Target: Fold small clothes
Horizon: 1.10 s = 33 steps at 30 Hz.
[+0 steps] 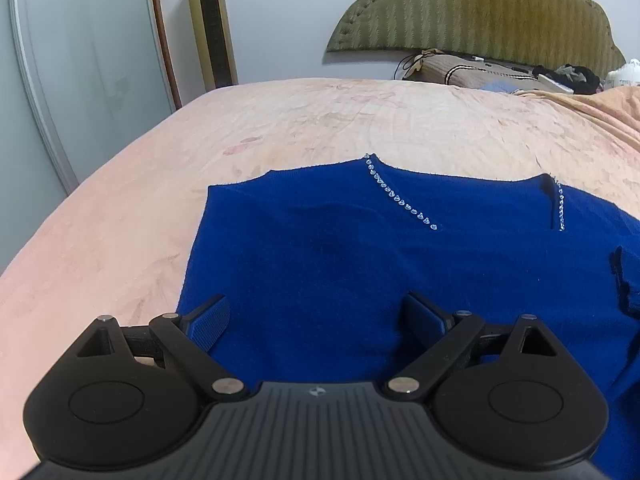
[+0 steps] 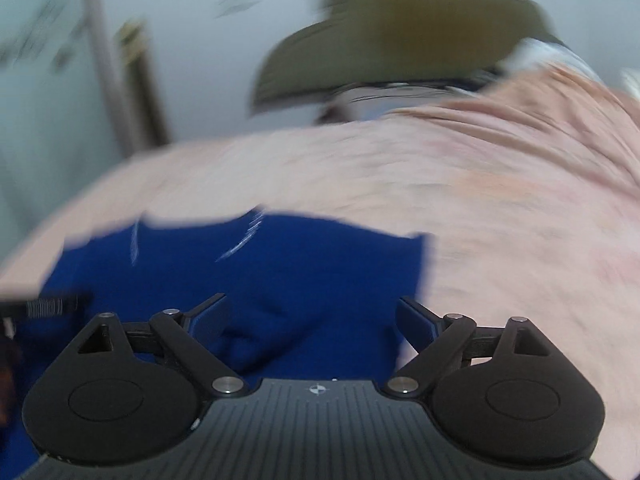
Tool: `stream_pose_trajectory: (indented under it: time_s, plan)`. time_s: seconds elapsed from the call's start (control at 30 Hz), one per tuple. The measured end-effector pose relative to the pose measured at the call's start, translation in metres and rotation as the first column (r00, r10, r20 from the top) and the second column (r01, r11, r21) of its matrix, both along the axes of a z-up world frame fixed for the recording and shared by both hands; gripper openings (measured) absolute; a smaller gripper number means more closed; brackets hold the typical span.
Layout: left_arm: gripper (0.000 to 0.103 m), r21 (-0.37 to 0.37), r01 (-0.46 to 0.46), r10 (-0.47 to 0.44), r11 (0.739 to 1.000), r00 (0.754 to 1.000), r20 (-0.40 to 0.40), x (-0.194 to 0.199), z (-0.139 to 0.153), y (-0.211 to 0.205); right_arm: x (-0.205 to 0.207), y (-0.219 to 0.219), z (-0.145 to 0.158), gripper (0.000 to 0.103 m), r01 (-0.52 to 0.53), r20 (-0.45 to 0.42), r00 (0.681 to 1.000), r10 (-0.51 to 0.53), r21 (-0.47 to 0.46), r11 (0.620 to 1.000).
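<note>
Left wrist view. Left gripper (image 1: 316, 316) jaws spread wide, nothing between the pads; blue garment (image 1: 360, 264) lies flat under and ahead of them. Garment spread on the bed (image 1: 120, 208), pink floral cover, lightly creased. Two lines of clear beads (image 1: 400, 200) run along the neckline ahead of the gripper, one straight ahead, the other off to the right. A folded-over flap of the same blue fabric sits at the far right edge. Garment's left side edge runs just beside the left finger. Beyond, at the head of the bed: olive padded headboard (image 1: 480, 12), a tan pillow (image 1: 460, 70) with dark stripes, small dark items on it, too small to name. Gold tower unit (image 1: 210, 24) stands against the wall ahead left, next to a frosted glass door (image 1: 80, 60). No containers seen. No readable writing; only a small round emblem on the gripper body.

Right wrist view. Heavy motion blur. Right gripper (image 2: 312, 316) jaws stand wide apart, pads clear of the cloth; blue garment (image 2: 240, 272) lies below and ahead, mostly to the left. Garment's right edge falls between the fingers, pink bed (image 2: 500, 220) cover beyond it. Bead lines show only as pale streaks. A dark blurred object at far left, cannot identify.
</note>
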State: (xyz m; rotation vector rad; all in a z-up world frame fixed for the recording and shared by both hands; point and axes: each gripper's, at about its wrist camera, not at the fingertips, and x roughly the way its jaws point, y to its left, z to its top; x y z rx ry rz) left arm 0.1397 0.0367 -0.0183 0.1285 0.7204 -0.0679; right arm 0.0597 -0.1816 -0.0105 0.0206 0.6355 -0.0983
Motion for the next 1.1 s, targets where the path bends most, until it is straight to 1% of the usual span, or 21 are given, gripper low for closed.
stream_pose_trajectory:
  time_s: [0.03, 0.07, 0.1, 0.13, 0.2, 0.23, 0.3, 0.33, 0.37, 0.4, 0.47, 0.53, 0.6, 0.67, 0.77, 0.8, 0.87, 0.97, 1.0, 1.07, 1.1]
  plan:
    - [0.095, 0.001, 0.0, 0.0, 1.0, 1.0, -0.001, 0.0, 0.0, 0.0, 0.01, 0.011, -0.006, 0.092, 0.006, -0.03, 1.0, -0.009, -0.1, 0.995]
    - [0.095, 0.0, 0.001, -0.001, 1.0, 1.0, -0.005, 0.0, 0.001, 0.0, 0.016, 0.019, -0.011, 0.092, 0.023, -0.053, 0.998, -0.033, -0.176, 0.984]
    - [0.095, -0.003, 0.001, -0.001, 1.0, 1.0, -0.009, 0.001, 0.002, 0.001, 0.018, 0.022, -0.015, 0.093, 0.049, -0.06, 0.996, -0.064, -0.223, 0.974]
    - [0.095, -0.009, 0.002, -0.002, 1.0, 1.0, -0.014, 0.001, 0.002, 0.002, 0.013, 0.017, -0.014, 0.094, 0.078, -0.039, 0.995, -0.088, -0.207, 0.975]
    - [0.096, -0.026, 0.002, -0.003, 1.0, 1.0, -0.02, 0.003, 0.001, 0.004, -0.008, -0.01, -0.01, 0.094, 0.192, 0.004, 0.981, -0.193, -0.093, 0.977]
    - [0.096, -0.033, 0.0, 0.0, 0.999, 1.0, -0.022, 0.003, 0.001, 0.006, -0.021, -0.025, -0.007, 0.095, 0.261, 0.026, 0.965, -0.26, -0.027, 0.965]
    - [0.099, -0.037, -0.006, 0.005, 0.999, 1.0, -0.02, 0.004, 0.0, 0.006, -0.052, -0.059, -0.005, 0.098, 0.409, 0.071, 0.906, -0.418, 0.115, 0.905]
    - [0.099, -0.037, -0.007, 0.006, 0.999, 1.0, -0.018, 0.004, -0.001, 0.006, -0.062, -0.072, -0.004, 0.097, 0.459, 0.072, 0.878, -0.474, 0.163, 0.874]
    - [0.099, -0.036, -0.006, 0.006, 0.999, 1.0, -0.016, 0.004, -0.001, 0.006, -0.072, -0.083, -0.003, 0.097, 0.491, 0.074, 0.855, -0.513, 0.205, 0.847]
    - [0.099, -0.033, -0.006, 0.006, 0.999, 1.0, -0.015, 0.003, -0.001, 0.005, -0.079, -0.089, -0.002, 0.096, 0.497, 0.088, 0.844, -0.529, 0.243, 0.833]
    - [0.099, -0.027, -0.006, 0.005, 1.0, 1.0, -0.015, 0.003, 0.0, 0.005, -0.084, -0.093, 0.001, 0.096, 0.439, 0.127, 0.86, -0.493, 0.305, 0.845]
    - [0.099, -0.02, -0.008, 0.007, 1.0, 1.0, -0.015, 0.002, 0.002, 0.004, -0.075, -0.094, 0.004, 0.096, 0.321, 0.16, 0.902, -0.401, 0.371, 0.871]
    - [0.098, -0.006, -0.003, 0.003, 1.0, 1.0, 0.001, -0.002, 0.006, 0.003, -0.062, -0.092, 0.007, 0.092, 0.216, 0.166, 0.939, -0.302, 0.397, 0.892]
    - [0.098, 0.025, 0.01, -0.011, 1.0, 1.0, 0.029, -0.004, 0.01, 0.002, -0.044, -0.094, 0.008, 0.09, 0.154, 0.153, 0.963, -0.224, 0.369, 0.917]
    - [0.098, 0.07, 0.026, -0.029, 0.997, 0.998, 0.049, -0.002, 0.014, 0.001, -0.022, -0.103, 0.001, 0.08, 0.114, 0.065, 0.989, -0.135, 0.258, 0.959]
    - [0.098, 0.069, 0.028, -0.031, 0.997, 0.998, 0.053, 0.0, 0.014, 0.003, -0.023, -0.1, 0.002, 0.077, 0.085, 0.056, 0.993, -0.1, 0.227, 0.97]
    - [0.098, 0.059, 0.023, -0.026, 0.998, 0.998, 0.053, 0.005, 0.015, 0.007, -0.024, -0.092, 0.001, 0.076, 0.004, 0.058, 0.998, -0.014, 0.173, 0.985]
    - [0.099, 0.027, -0.01, 0.009, 1.0, 0.999, 0.042, 0.016, 0.015, 0.014, -0.02, -0.08, 0.002, 0.075, -0.086, 0.064, 0.995, 0.078, 0.136, 0.987]
    - [0.099, 0.014, -0.017, 0.016, 1.0, 0.999, 0.039, 0.018, 0.015, 0.016, -0.017, -0.08, 0.003, 0.073, -0.111, 0.061, 0.993, 0.104, 0.122, 0.986]
    - [0.099, 0.016, -0.037, 0.036, 0.999, 0.998, 0.044, 0.022, 0.015, 0.019, -0.007, -0.076, 0.0, 0.067, -0.144, 0.011, 0.99, 0.144, 0.1, 0.985]
    - [0.099, 0.026, -0.049, 0.048, 0.998, 0.998, 0.05, 0.024, 0.014, 0.02, -0.001, -0.076, -0.004, 0.056, -0.147, -0.031, 0.988, 0.15, 0.095, 0.985]
